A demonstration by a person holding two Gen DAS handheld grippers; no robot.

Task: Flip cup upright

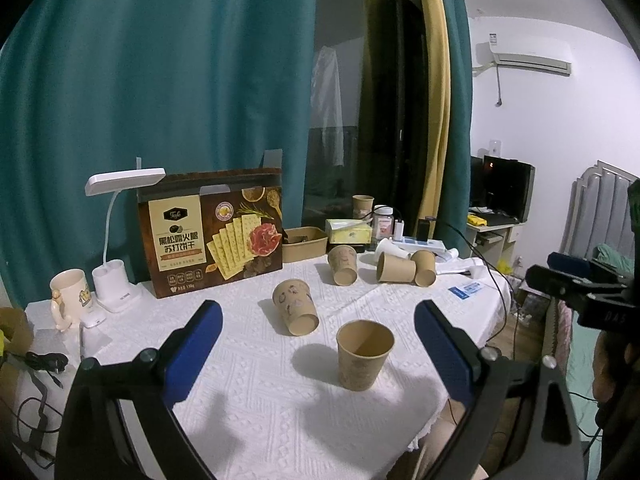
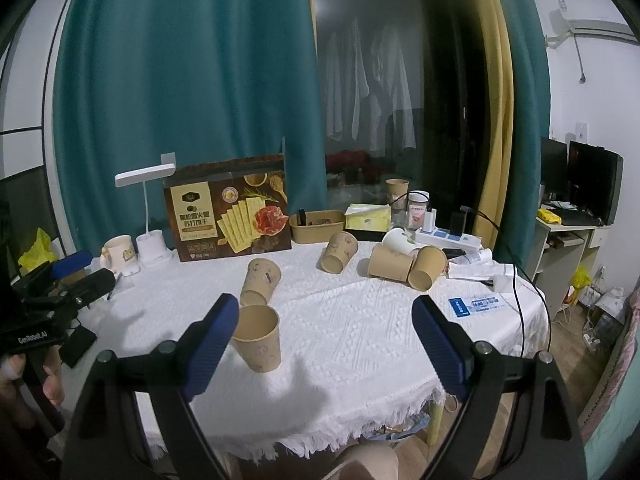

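A: Cup [image 1: 364,354] — the plain brown paper one — stands upright, mouth up, on the white tablecloth [image 1: 260,408], near the front of the table.

B: And the tongs?

A: The left gripper [image 1: 318,344] is spread wide, its blue pads on either side of that cup without touching it. The cup sits nearer the right pad than the left one. The right gripper [image 2: 326,334] is released too, nothing between its pads; in its view the upright cup stands just beside its left finger.

B: Other cups?

A: Just behind the upright one, a printed paper cup [image 1: 295,306] lies on its side, mouth toward the camera. Farther back, another tipped cup [image 1: 343,265], then a pair of tipped cups [image 1: 408,268] touching each other, with a white cup [image 2: 400,241] on its side behind them. One more brown cup [image 1: 362,205] stands upright at the far edge — beside a small jar.

B: What else is on the table?

A: A cracker box [image 1: 212,238] at the back, a white desk lamp [image 1: 116,240] and a cream mug [image 1: 70,292] left of it, a brown tray [image 1: 304,244] to the right, a blue-and-white card [image 2: 476,305] on the cloth. A person's hand [image 2: 48,376] shows at the left edge of the right view, under the other gripper.
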